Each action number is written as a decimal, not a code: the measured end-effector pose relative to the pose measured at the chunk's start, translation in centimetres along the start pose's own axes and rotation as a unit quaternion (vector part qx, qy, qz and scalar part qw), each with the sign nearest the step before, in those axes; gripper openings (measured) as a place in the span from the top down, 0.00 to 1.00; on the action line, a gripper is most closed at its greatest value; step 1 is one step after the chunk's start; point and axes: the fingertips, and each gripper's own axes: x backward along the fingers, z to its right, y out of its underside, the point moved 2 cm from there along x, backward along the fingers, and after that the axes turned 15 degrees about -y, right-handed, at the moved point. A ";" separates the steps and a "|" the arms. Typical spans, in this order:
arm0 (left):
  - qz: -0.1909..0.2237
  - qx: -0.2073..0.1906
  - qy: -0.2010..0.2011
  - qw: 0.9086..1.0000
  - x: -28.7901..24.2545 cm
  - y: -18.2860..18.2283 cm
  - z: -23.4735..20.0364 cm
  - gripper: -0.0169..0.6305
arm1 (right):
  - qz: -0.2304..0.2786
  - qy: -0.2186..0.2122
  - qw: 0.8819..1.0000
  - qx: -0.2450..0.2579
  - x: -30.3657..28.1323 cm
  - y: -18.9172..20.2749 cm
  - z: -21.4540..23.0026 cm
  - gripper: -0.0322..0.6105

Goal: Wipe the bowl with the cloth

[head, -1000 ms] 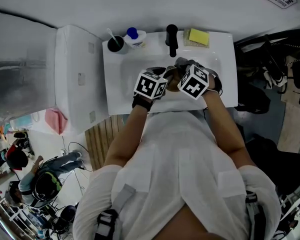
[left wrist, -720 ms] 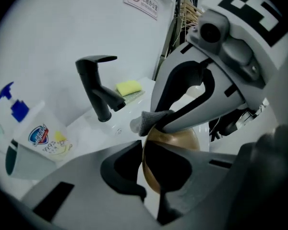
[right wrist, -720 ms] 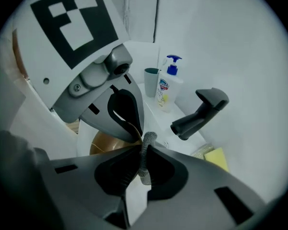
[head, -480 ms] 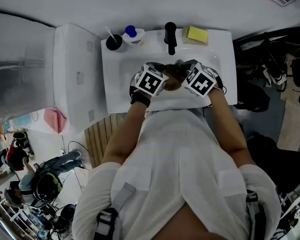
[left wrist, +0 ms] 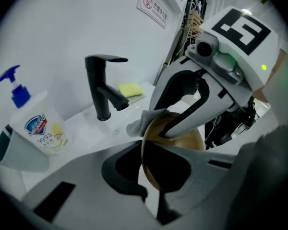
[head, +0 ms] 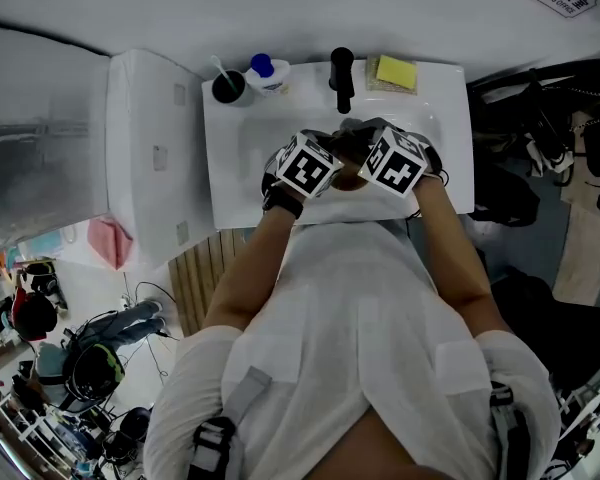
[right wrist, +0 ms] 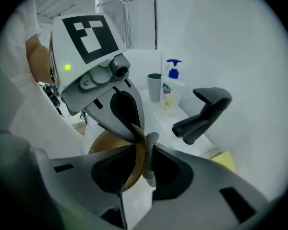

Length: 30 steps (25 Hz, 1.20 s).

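Note:
A brown wooden bowl [left wrist: 185, 139] is held on edge over the white sink [head: 236, 148], between my two grippers. My left gripper [left wrist: 151, 175] is shut on the bowl's rim, which runs straight between its pads. My right gripper [right wrist: 145, 163] faces it from the other side. Its jaws are closing, with a grey cloth [right wrist: 150, 142] and the bowl's rim [right wrist: 134, 169] pinched between them. The cloth [left wrist: 145, 120] drapes over the rim's far edge. In the head view the marker cubes hide most of the bowl [head: 347, 172].
A black faucet [head: 341, 76] stands at the back of the sink, close to the grippers. A yellow sponge [head: 397, 72] lies to its right, and a soap pump bottle [head: 268, 72] and a dark cup [head: 230, 87] to its left. A white appliance [head: 150, 148] adjoins the sink's left side.
Both grippers have shifted slightly over the basin and stay close together around the bowl. The head view does not show their jaws moving.

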 end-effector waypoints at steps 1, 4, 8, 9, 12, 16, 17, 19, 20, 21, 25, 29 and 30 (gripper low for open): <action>0.000 -0.001 0.000 1.000 0.0 -0.1 0.1 0.95 | -0.001 -0.001 1.000 0.003 -0.1 -0.1 0.1 0.77; 0.002 0.024 -0.018 1.000 -0.1 0.1 -0.9 0.95 | 0.004 -0.003 1.000 -0.014 -0.1 0.2 0.3 0.77; 0.015 0.069 -0.030 0.997 0.1 -0.1 -2.4 0.94 | 0.059 -0.005 0.996 -0.060 0.6 0.4 0.7 0.77; 0.017 0.075 -0.034 0.996 0.1 -0.1 -2.6 0.94 | 0.071 -0.004 0.995 -0.074 0.7 0.6 0.9 0.77; 0.017 0.096 -0.045 0.994 0.0 0.2 -3.1 0.94 | 0.097 -0.006 0.990 -0.102 0.7 1.0 0.7 0.77; 0.016 0.151 -0.046 0.987 -0.1 0.6 -3.6 0.94 | 0.107 -0.002 0.987 -0.119 0.8 1.4 0.8 0.77; 0.015 0.163 -0.048 0.985 -0.1 0.8 -3.7 0.94 | 0.109 -0.002 0.986 -0.126 0.8 1.5 0.8 0.77; 0.011 0.169 -0.053 0.984 -0.1 1.0 -3.9 0.94 | 0.112 -0.004 0.984 -0.138 0.7 1.7 0.7 0.77; 0.009 0.166 -0.056 0.984 -0.2 1.1 -3.8 0.94 | 0.115 -0.005 0.983 -0.141 0.7 1.8 0.7 0.77; 0.006 0.164 -0.057 0.985 -0.2 1.3 -3.8 0.94 | 0.121 -0.005 0.982 -0.145 0.7 1.8 0.7 0.77; 0.006 0.171 -0.052 0.984 -0.3 1.3 -3.8 0.95 | 0.160 0.004 0.973 -0.165 1.3 1.5 1.2 0.81; -0.003 0.183 -0.048 0.982 -0.9 2.1 -4.0 0.95 | 0.211 -0.004 0.954 -0.211 1.5 2.1 1.6 0.83; -0.006 0.182 -0.051 0.982 -1.0 2.4 -4.1 0.95 | 0.221 -0.005 0.950 -0.222 1.5 2.4 1.6 0.85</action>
